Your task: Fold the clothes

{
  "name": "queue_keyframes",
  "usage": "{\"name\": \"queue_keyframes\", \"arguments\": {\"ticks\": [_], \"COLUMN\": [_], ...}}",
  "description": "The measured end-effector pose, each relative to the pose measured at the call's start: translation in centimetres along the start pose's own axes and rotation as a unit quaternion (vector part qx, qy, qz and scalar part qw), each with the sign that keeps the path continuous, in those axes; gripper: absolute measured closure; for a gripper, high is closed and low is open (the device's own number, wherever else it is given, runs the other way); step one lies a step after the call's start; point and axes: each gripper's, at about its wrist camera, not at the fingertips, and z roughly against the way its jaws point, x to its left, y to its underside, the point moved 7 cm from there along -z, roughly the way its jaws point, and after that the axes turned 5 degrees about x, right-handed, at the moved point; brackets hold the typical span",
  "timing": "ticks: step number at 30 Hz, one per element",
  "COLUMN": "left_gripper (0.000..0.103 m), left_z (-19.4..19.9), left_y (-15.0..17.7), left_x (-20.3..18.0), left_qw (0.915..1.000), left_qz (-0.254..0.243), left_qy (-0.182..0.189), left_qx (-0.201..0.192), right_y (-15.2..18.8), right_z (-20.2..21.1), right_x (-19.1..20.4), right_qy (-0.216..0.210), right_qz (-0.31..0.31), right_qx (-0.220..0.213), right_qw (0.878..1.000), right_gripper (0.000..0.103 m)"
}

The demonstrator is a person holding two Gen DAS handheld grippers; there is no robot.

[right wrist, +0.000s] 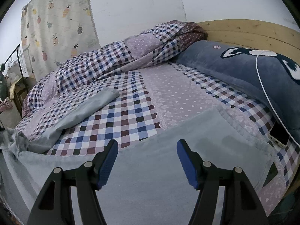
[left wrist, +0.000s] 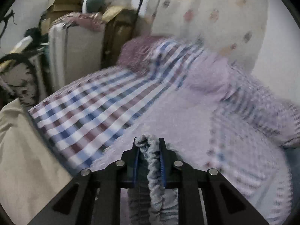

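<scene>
A pair of grey trousers (right wrist: 150, 168) lies spread across the near part of the bed (right wrist: 131, 116), one leg (right wrist: 84, 110) reaching away to the far left over the checked sheet. The cloth looks soft, light and limp, so it will likely sag and crease wherever it is not held; the gathered elastic waistband (left wrist: 152, 168), thicker and ridged, is probably the surest place to take hold, along with the leg hems. The left gripper (left wrist: 149, 150) has its jaws pressed onto that bunched waistband, pinching it. The left view is blurred. The right gripper (right wrist: 147, 159) hangs low over the flat grey cloth with its jaws spread wide and nothing between them. Farther off, a rumpled checked duvet (right wrist: 112, 56) lies along the far side, a blue pillow (right wrist: 253, 69) on the right, and a phone (right wrist: 279, 136) beside it.
</scene>
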Motion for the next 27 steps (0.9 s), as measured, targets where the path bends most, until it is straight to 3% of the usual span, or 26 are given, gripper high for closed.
{"name": "queue_keyframes", "arguments": {"ticks": [3,7,9,12,13,16,19,24,27], "left_gripper": [0.081,0.070,0.064,0.027,0.020,0.018,0.018,0.016,0.016], "left_z": [-2.2,-1.4,0.7,4.8,6.5,11.3,15.0,17.8,17.2], "left_y": [2.0,2.4,2.1,1.1,1.0,1.6,4.3,12.5,17.8], "left_x": [1.4,2.1,1.5,-0.1,-0.8,-3.5,-7.2,-14.3,-18.9], "left_qw": [0.9987,0.9989,0.9995,0.9994,0.9986,0.9945,0.9868,0.9615,0.9483], "left_qz": [-0.008,0.019,0.015,0.007,0.004,-0.013,-0.023,-0.016,-0.037], "left_qy": [-0.040,-0.030,-0.027,-0.005,0.005,0.048,0.128,0.263,0.310], "left_qx": [0.030,0.030,0.010,-0.033,-0.053,-0.092,-0.097,-0.077,-0.057], "right_y": [-0.1,0.1,-0.1,-0.8,-0.9,-1.0,-0.9,-1.1,-0.7], "right_z": [-0.1,-0.4,-0.2,0.9,1.2,2.0,1.9,2.2,2.2], "right_x": [-0.3,-1.0,-1.6,-3.4,-4.2,-6.9,-9.2,-12.7,-13.2], "right_qy": [-0.004,-0.006,-0.004,0.017,0.025,0.036,0.039,0.063,0.054], "right_qz": [-0.008,-0.019,-0.029,-0.059,-0.072,-0.117,-0.153,-0.200,-0.230], "right_qx": [0.003,0.009,0.004,-0.019,-0.026,-0.037,-0.035,-0.040,-0.024], "right_qw": [1.000,1.000,1.000,0.998,0.997,0.992,0.987,0.977,0.971], "right_gripper": [0.034,0.034,0.034,0.032,0.032,0.029,0.029,0.029,0.029]}}
